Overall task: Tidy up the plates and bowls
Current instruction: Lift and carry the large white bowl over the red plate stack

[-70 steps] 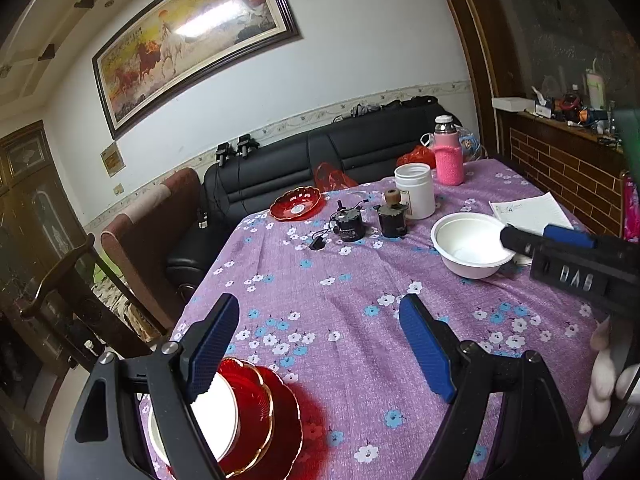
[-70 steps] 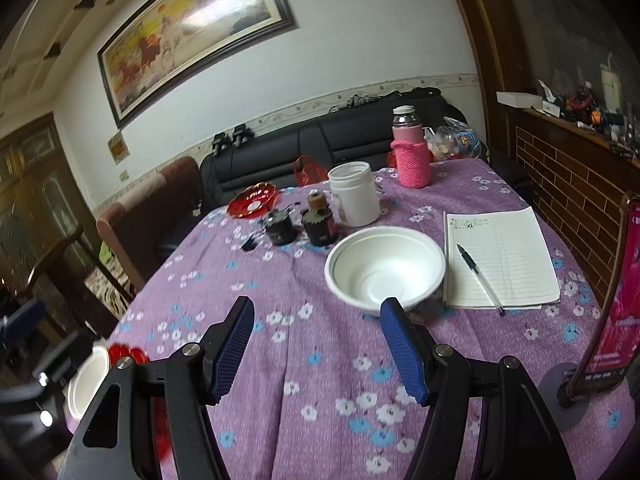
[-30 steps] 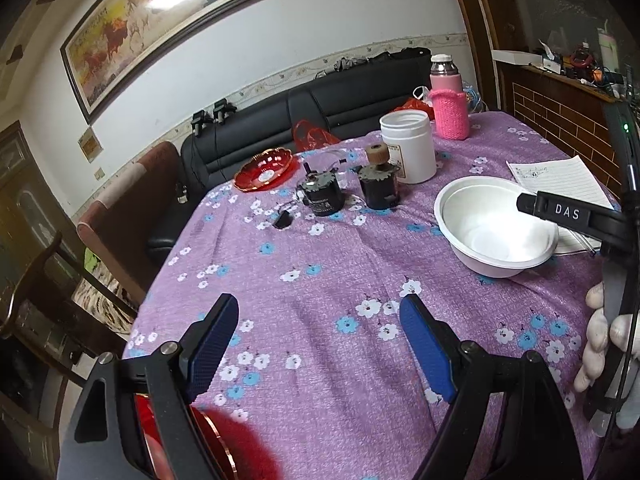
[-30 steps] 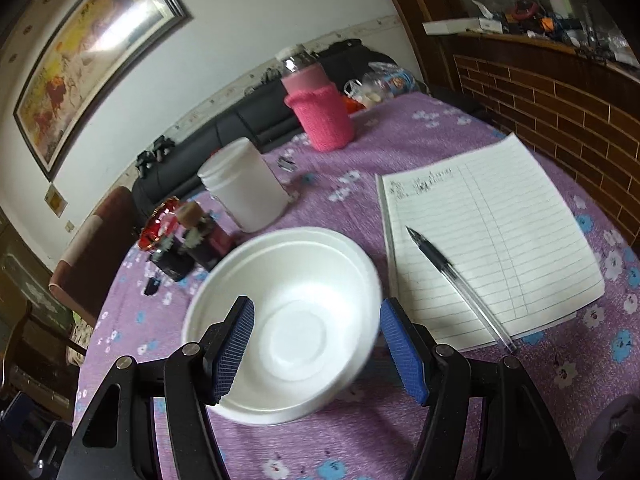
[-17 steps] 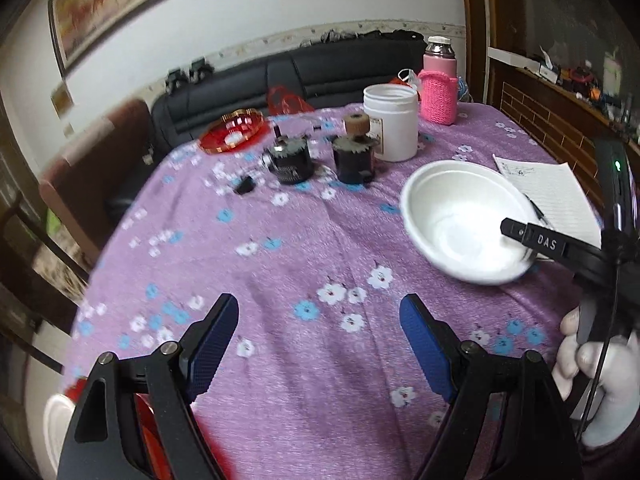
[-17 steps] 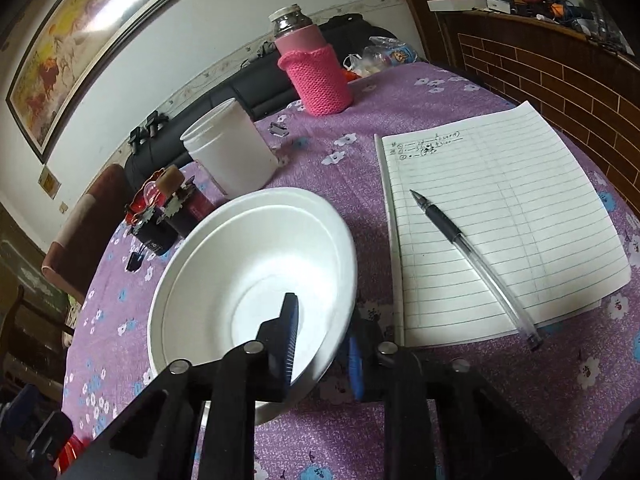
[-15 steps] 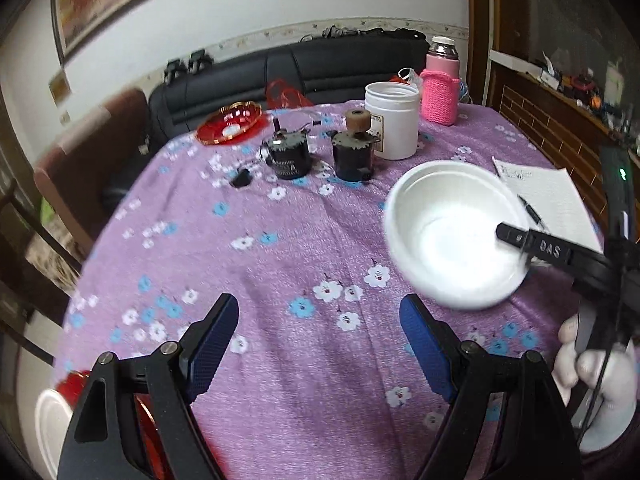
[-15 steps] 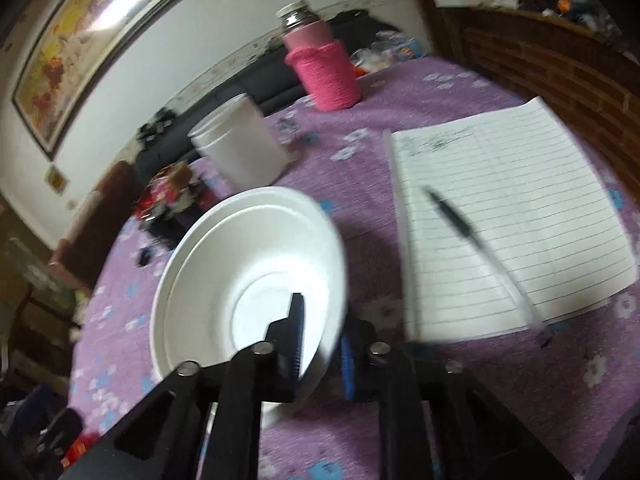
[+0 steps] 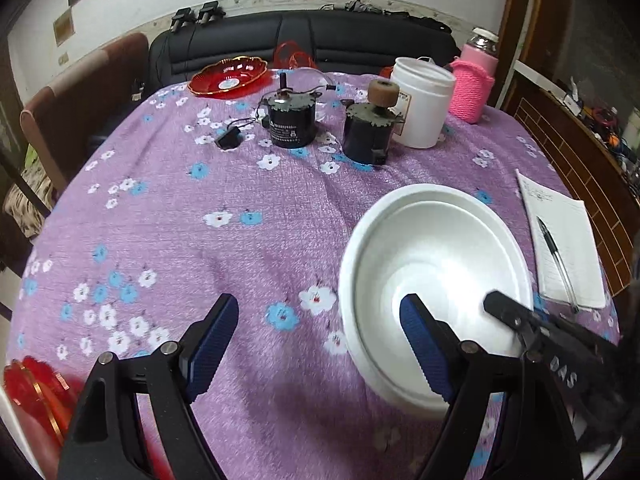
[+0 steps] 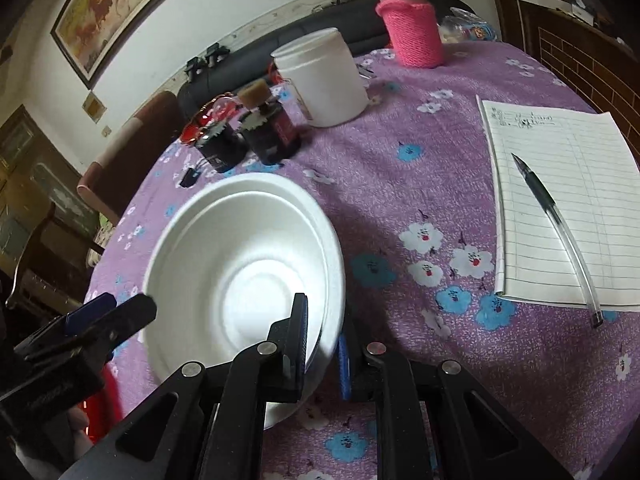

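My right gripper point(image 10: 323, 336) is shut on the rim of a white foam bowl point(image 10: 240, 264) and holds it above the purple flowered tablecloth point(image 10: 404, 184). In the left wrist view the bowl point(image 9: 432, 264) hangs at the right, with the right gripper point(image 9: 516, 320) pinching its near rim. My left gripper point(image 9: 316, 344) is open and empty, its right finger just in front of the bowl. A stack of red plates point(image 9: 36, 388) shows at the lower left corner. Another red gold-rimmed plate point(image 9: 228, 78) sits at the far side of the table.
Two black motors point(image 9: 290, 116) point(image 9: 370, 130), a white jar point(image 9: 420, 108) and a pink-sleeved flask point(image 9: 474, 80) stand at the back. A notebook with a pen point(image 10: 560, 200) lies at the right. A black sofa point(image 9: 300, 44) and a chair point(image 9: 80, 100) stand beyond the table.
My right gripper closed on the bowl's rim, lifted it and carried it left toward the left gripper. My left gripper swung right, away from the red plate stack.
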Tool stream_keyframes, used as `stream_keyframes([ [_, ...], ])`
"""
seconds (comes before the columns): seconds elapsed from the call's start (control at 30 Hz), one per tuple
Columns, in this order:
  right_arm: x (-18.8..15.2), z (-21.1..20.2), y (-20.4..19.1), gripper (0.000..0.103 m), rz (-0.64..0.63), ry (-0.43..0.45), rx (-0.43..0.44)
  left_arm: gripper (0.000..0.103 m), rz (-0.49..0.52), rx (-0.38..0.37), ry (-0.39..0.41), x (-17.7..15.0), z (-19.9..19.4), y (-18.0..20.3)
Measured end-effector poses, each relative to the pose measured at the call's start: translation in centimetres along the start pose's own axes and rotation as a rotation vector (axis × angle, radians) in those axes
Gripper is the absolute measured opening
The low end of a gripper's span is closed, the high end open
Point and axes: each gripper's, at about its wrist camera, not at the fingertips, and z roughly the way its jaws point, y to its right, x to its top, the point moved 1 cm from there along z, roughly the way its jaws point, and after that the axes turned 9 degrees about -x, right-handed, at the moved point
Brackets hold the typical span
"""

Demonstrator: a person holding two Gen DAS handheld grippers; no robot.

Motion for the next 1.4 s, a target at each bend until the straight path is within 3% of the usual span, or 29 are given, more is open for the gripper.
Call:
stream_keyframes([
  [0.07, 0.0, 0.3, 0.1, 0.014, -0.001, -0.004, -0.021, 0.080, 0.011, -0.005, -0.011, 0.3, 1.0, 0.4],
  [0.1, 0.0, 0.4, 0.1, 0.015, 0.000, -0.006, -0.028, 0.071, 0.024, -0.015, -0.016, 0.4, 1.6, 0.7],
  [0.13, 0.1, 0.5, 0.1, 0.015, 0.001, -0.007, -0.033, 0.054, 0.036, -0.014, -0.024, 0.5, 2.1, 1.0],
  [0.23, 0.1, 0.5, 0.2, 0.015, 0.005, -0.005, -0.033, 0.023, 0.050, -0.031, -0.065, 0.1, 3.1, 1.6],
  [0.3, 0.1, 0.3, -0.1, 0.015, -0.002, 0.003, -0.031, 0.013, 0.072, -0.024, -0.065, -0.1, 3.3, 2.1],
  [0.73, -0.1, -1.4, -1.1, 0.015, 0.000, 0.064, 0.052, 0.013, 0.172, 0.081, 0.086, -0.8, -1.3, 3.4],
  [1.4, -2.7, -5.3, -7.5, 0.015, -0.137, 0.189, 0.201, 0.013, 0.151, 0.184, 0.193, -4.4, -9.9, -0.4],
])
